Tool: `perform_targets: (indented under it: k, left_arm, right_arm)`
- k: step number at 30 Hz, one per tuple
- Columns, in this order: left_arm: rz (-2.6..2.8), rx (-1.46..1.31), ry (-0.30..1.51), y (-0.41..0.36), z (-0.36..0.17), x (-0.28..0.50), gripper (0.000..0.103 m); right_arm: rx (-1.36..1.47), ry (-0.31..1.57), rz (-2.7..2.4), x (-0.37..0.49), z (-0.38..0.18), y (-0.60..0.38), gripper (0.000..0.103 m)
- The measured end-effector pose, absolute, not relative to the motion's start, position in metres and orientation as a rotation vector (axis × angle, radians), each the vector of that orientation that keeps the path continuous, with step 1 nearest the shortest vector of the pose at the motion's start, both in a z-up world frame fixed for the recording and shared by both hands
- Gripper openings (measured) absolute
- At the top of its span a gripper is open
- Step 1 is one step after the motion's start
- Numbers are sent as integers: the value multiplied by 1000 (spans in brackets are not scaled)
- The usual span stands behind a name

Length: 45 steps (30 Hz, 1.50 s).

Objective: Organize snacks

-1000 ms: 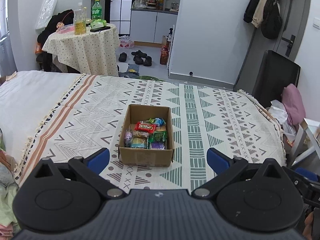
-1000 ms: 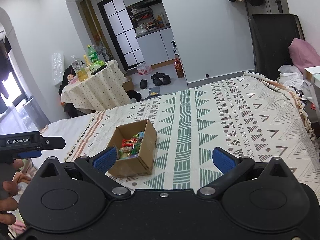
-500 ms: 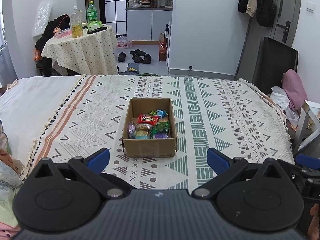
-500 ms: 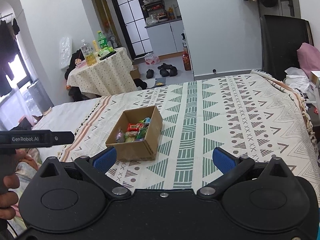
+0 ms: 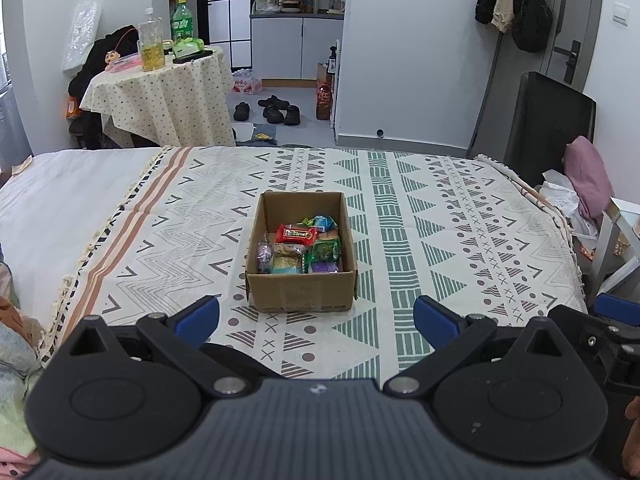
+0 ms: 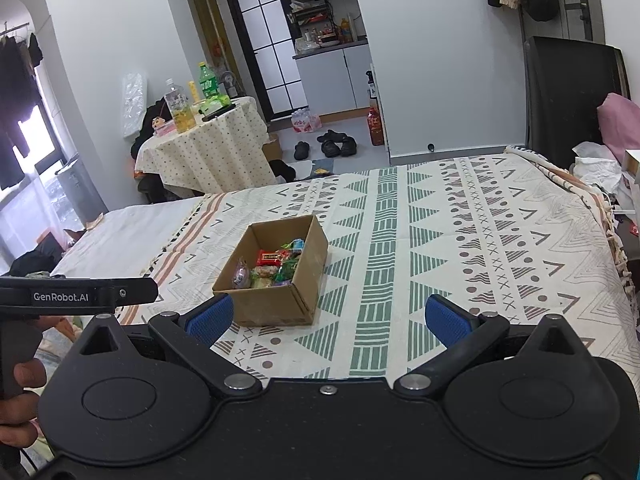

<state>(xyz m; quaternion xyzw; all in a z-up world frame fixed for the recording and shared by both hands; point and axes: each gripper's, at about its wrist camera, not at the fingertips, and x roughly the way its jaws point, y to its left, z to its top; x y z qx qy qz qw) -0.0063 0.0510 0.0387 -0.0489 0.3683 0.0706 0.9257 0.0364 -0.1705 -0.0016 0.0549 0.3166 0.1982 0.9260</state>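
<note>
An open cardboard box (image 5: 301, 294) sits on the patterned bedspread (image 5: 460, 248) and holds several wrapped snacks (image 5: 298, 250), with a red packet (image 5: 297, 234) on top. The box also shows in the right wrist view (image 6: 276, 306), with the snacks (image 6: 276, 266) inside. My left gripper (image 5: 316, 318) is open and empty, held just short of the box's near wall. My right gripper (image 6: 328, 316) is open and empty, near the box's right front corner. The left gripper's body (image 6: 76, 296) shows at the left edge of the right wrist view.
A round table (image 5: 160, 96) with bottles stands beyond the bed at the back left. Shoes (image 5: 276, 110) lie on the floor behind. A black chair (image 5: 548, 120) and a pink cloth (image 5: 590, 178) are at the bed's right edge. Clothes (image 5: 16, 344) lie at the near left.
Both grippers have pulled back and levelled out a little, so the box sits lower and nearer the centre in both views. Both grippers stay open and empty.
</note>
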Motion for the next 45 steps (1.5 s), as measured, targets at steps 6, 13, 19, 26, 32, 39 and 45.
perform_targets:
  k: [6,13,19,26,32,39,45]
  left_arm:
    - [147,-99,760,56,37,-5,103]
    - [142,-101,762,59,35,-4,103]
    - [139,-97,761,56,35,-4,103]
    - [137,-92,763,53,34,-5,103]
    - [131,-84,759,50,35,-7,103]
    - [132,-81,756,49,36,-8,103]
    - [128,-79,761,47,35,-7,103]
  right_arm:
    - [88,649,431,38,-2,-160,103]
    - [91,669,430,39,-5,-156,103]
    - [93,656,442,39,-3,-157,103]
    - [96,654,409,39,-4,-161,103]
    - [92,646,399,38,-3,-164,103]
    - [89,646,398,38,-3,-165,103]
    - [95,648,397,38,-3,-166,103]
